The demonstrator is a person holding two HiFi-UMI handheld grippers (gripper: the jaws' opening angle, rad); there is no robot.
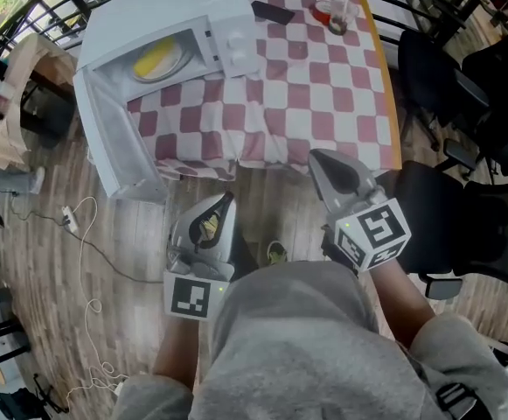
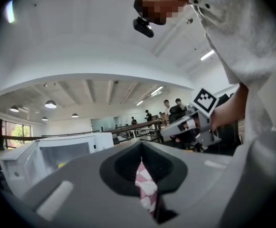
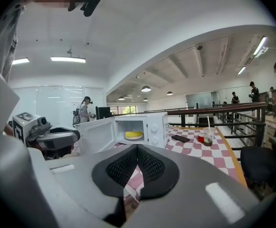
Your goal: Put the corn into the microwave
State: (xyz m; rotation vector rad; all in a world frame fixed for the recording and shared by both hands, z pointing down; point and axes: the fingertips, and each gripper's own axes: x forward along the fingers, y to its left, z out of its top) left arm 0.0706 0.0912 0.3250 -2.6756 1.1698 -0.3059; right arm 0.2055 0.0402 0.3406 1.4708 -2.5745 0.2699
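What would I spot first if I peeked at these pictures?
Probably the white microwave at the top left, with its door hanging wide open and yellow corn sitting inside. It stands on a pink-and-white checked tablecloth. Closer in, near the person's lap, are two grey grippers, the left gripper and the right gripper, both shut and empty.

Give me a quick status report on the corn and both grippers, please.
Left gripper shut, empty. Right gripper shut, empty. Corn on plate inside microwave, door open. Nothing blocking it.
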